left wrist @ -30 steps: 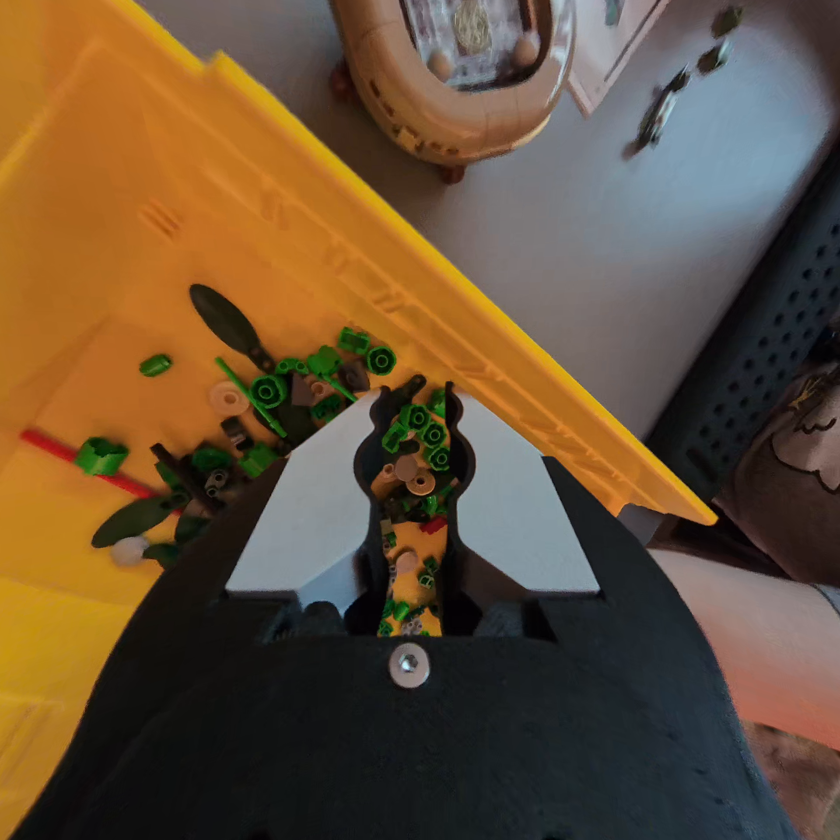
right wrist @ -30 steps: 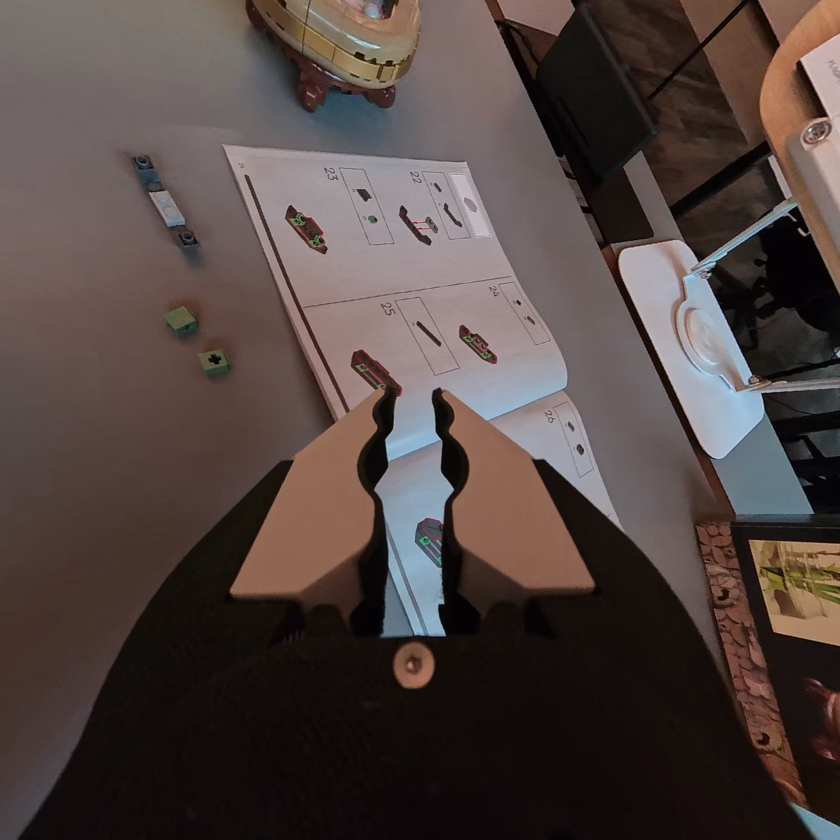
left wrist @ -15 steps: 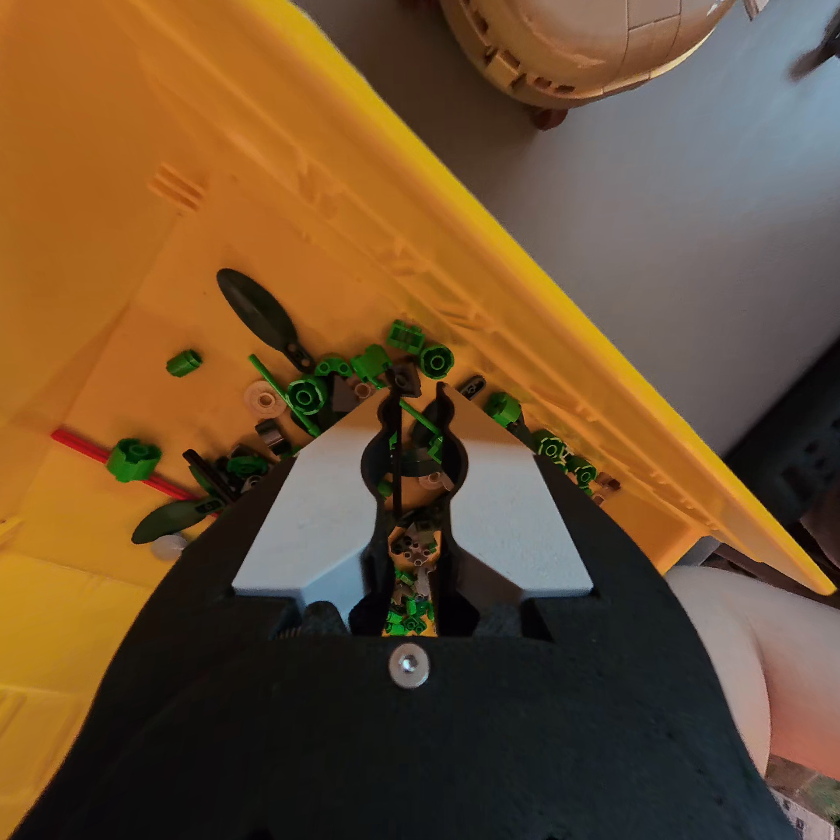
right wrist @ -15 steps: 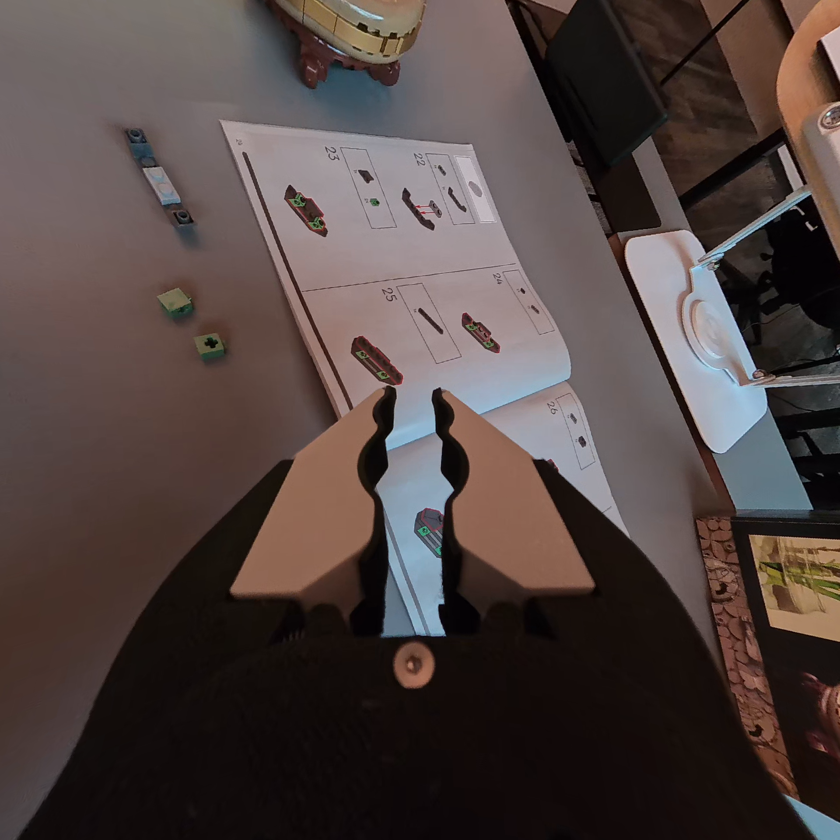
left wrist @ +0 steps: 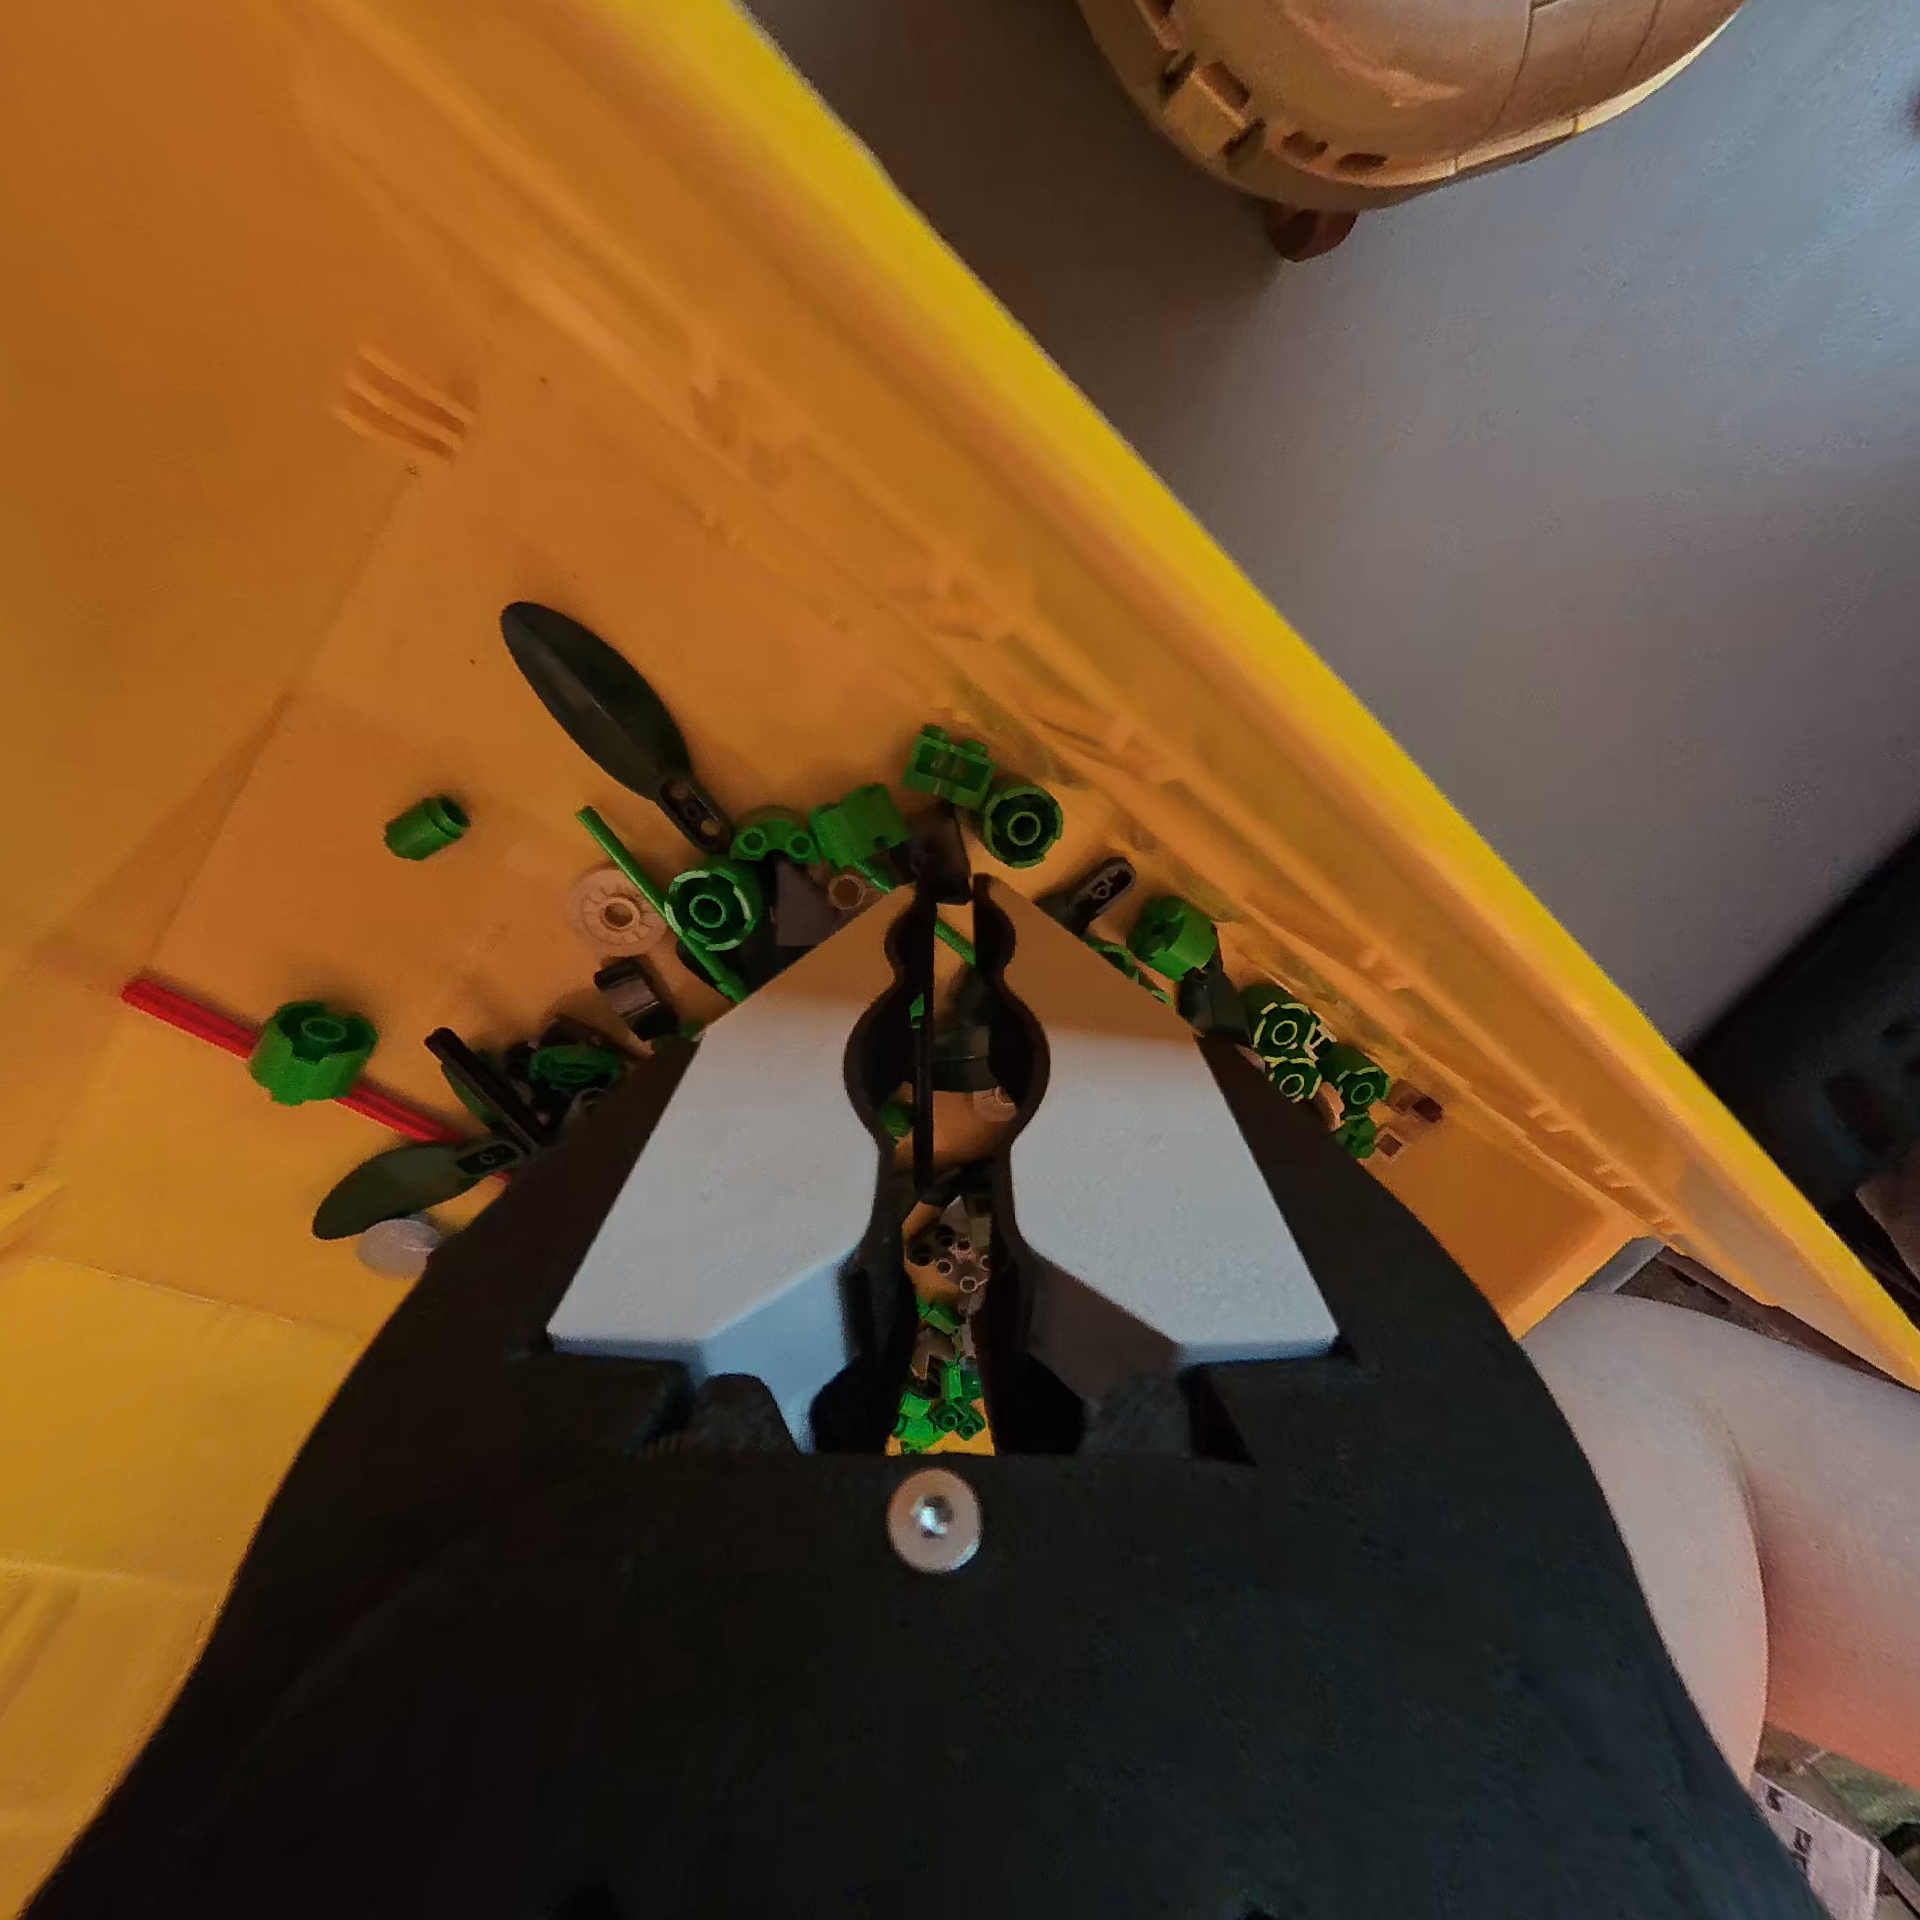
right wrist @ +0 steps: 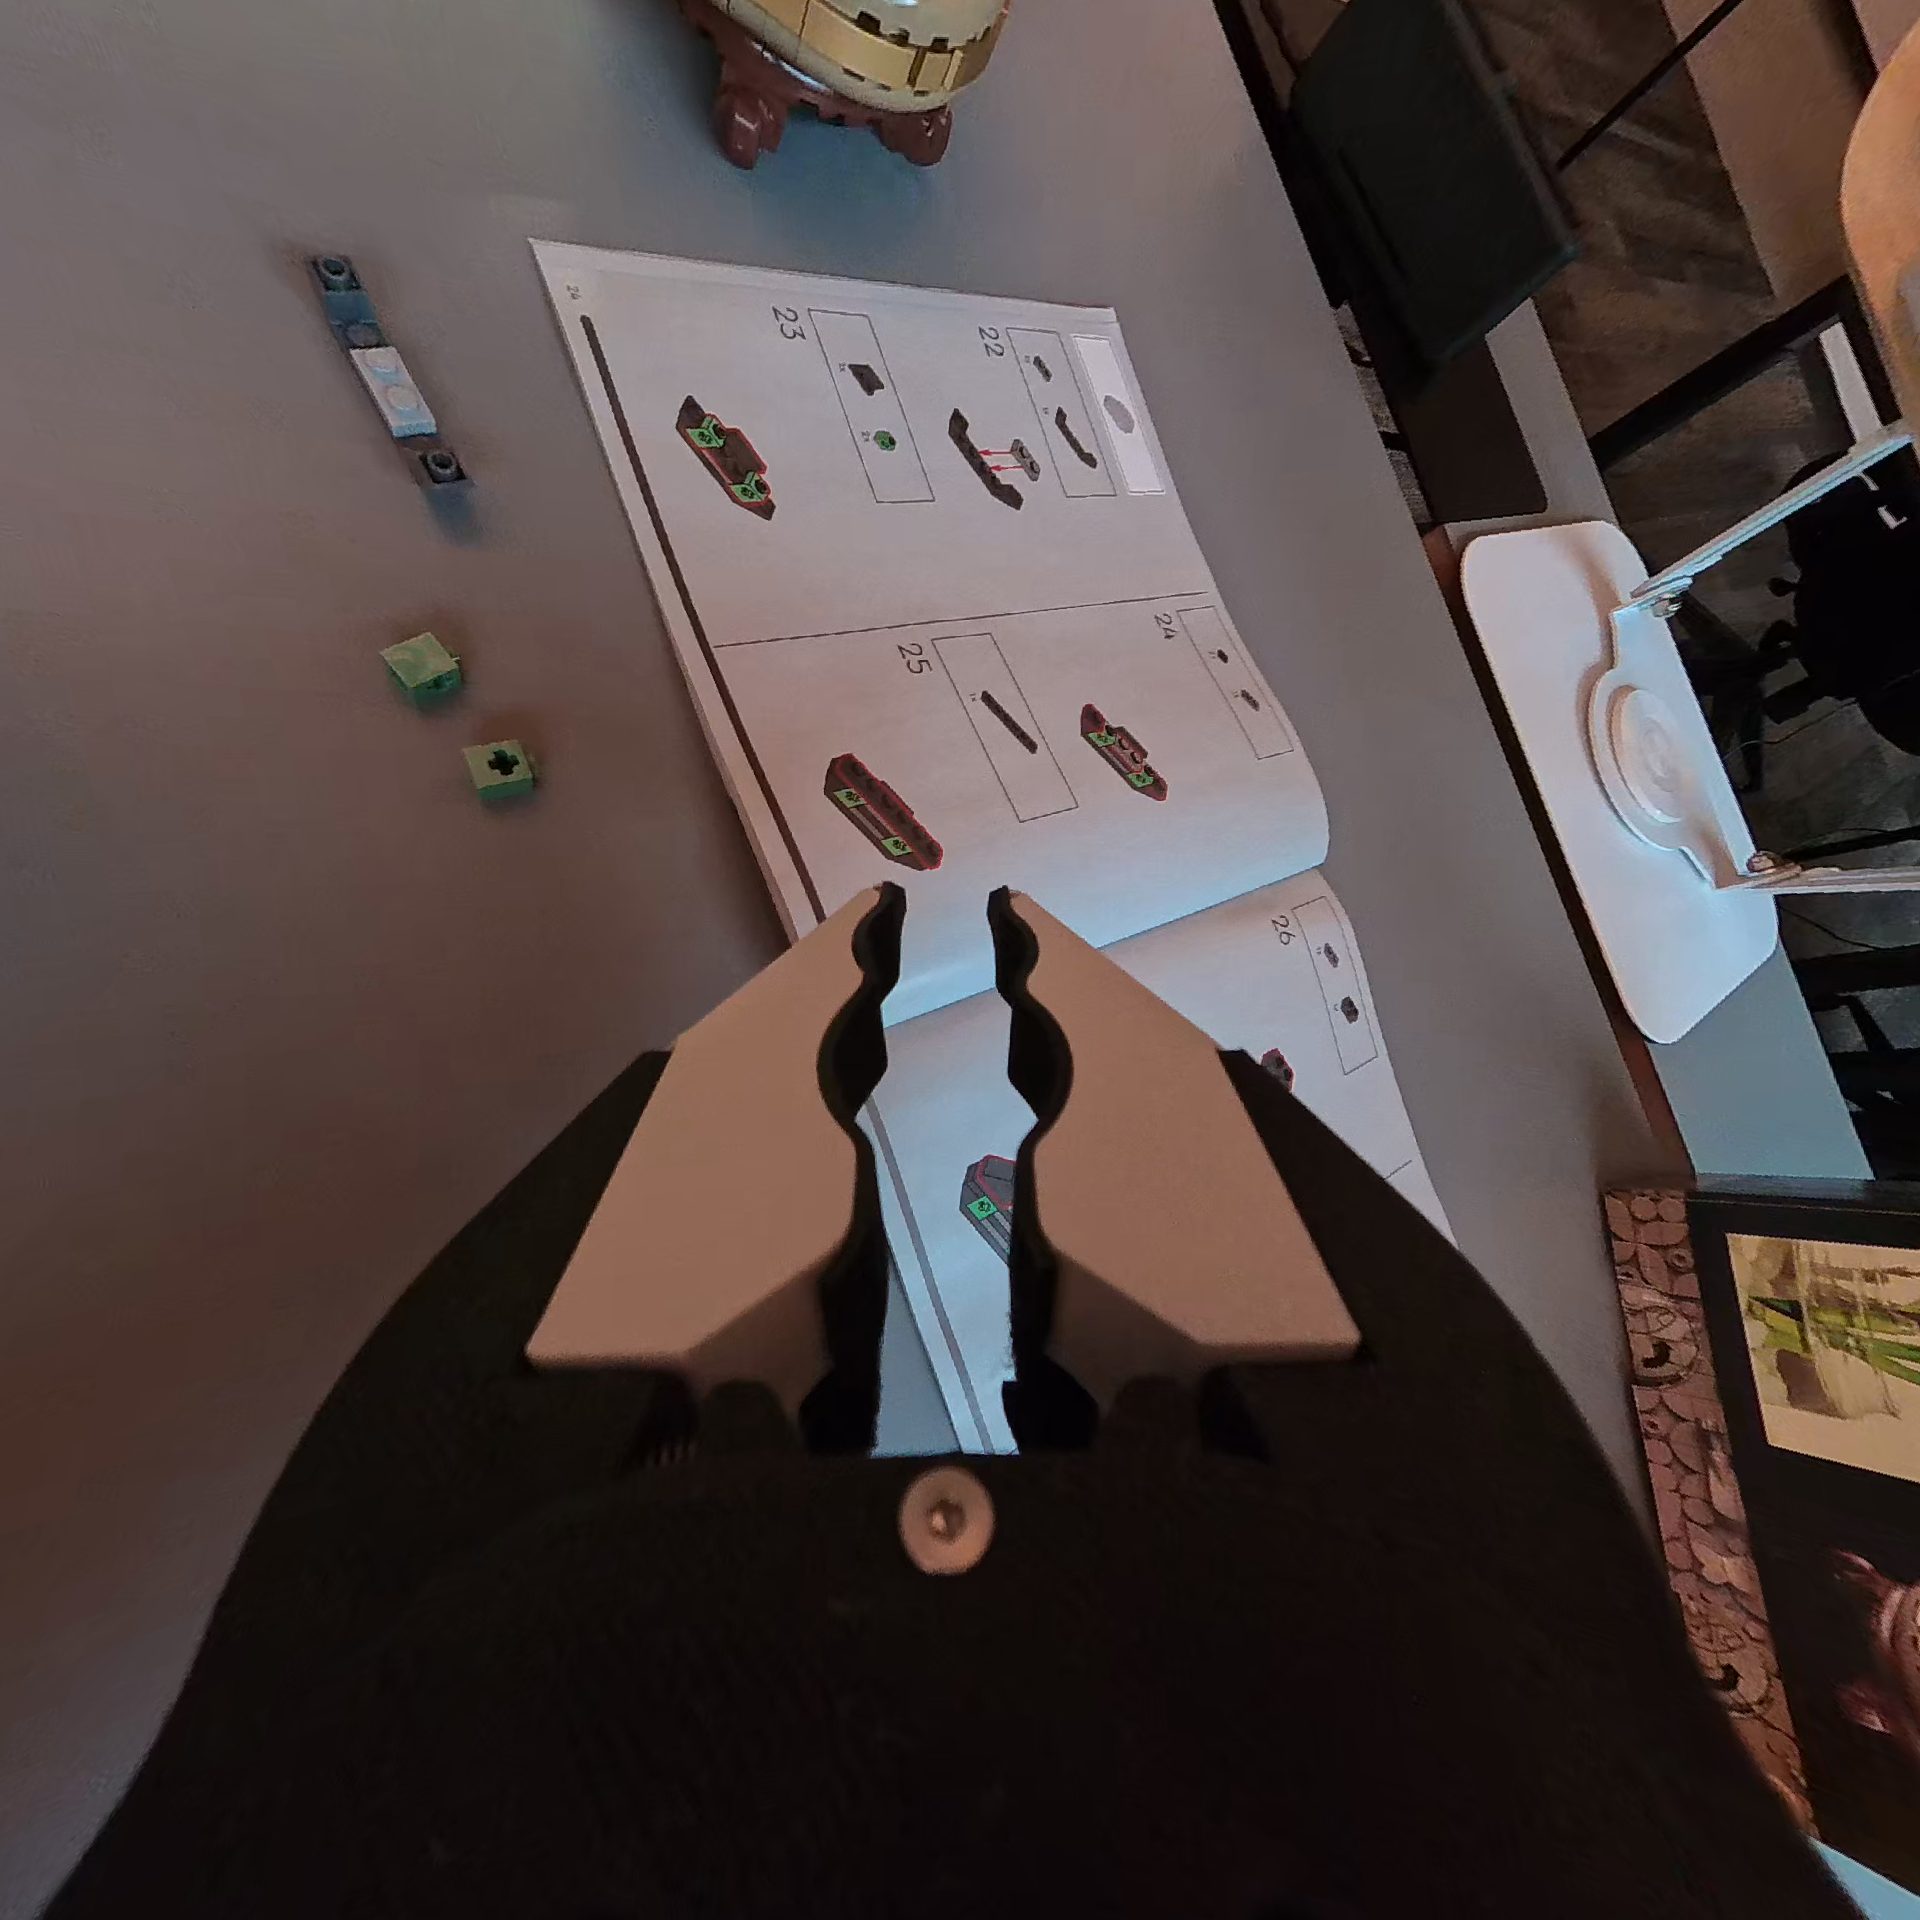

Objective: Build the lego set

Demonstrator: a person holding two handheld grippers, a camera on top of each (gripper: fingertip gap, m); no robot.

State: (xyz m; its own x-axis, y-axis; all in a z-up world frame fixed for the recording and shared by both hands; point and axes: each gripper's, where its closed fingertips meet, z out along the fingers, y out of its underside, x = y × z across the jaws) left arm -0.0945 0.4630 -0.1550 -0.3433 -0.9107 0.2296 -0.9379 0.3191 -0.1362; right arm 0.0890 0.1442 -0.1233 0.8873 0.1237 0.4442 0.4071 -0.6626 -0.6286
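Grey tabletop (right wrist: 260,987) carries the work area in both wrist views, with a yellow plastic bin (left wrist: 1039,582) standing on it at the left side.

Left wrist view: the left gripper (left wrist: 948,894) reaches down into the bin, its jaws drawn nearly together on a thin black bar (left wrist: 923,1039) that runs lengthwise down the narrow slot between them. Loose pieces lie on the bin floor around the tips: a green round brick (left wrist: 1021,824) just ahead and to the right, another green round brick (left wrist: 715,904) ahead and to the left, a black leaf-shaped piece (left wrist: 597,696) farther ahead-left, and a red rod (left wrist: 187,1013) well to the left, partly covered by a green round piece (left wrist: 312,1049). More green and grey pieces show through the slot. A tan brick-built model (left wrist: 1382,94) stands on the table beyond the bin wall.

Right wrist view: the right gripper (right wrist: 943,896) hovers released, jaws apart and holding nothing, above an open instruction booklet (right wrist: 935,582) whose pages bear numbered step diagrams of a dark brown assembly. Ahead and to the left of the tips, on bare table, lie two small green bricks (right wrist: 421,670) (right wrist: 502,771) and, farther ahead, a narrow blue-grey plate with a white tile (right wrist: 390,379). A printed box (right wrist: 1808,1455) lies at the right, and a white flat stand base (right wrist: 1579,748) sits beyond the table edge.
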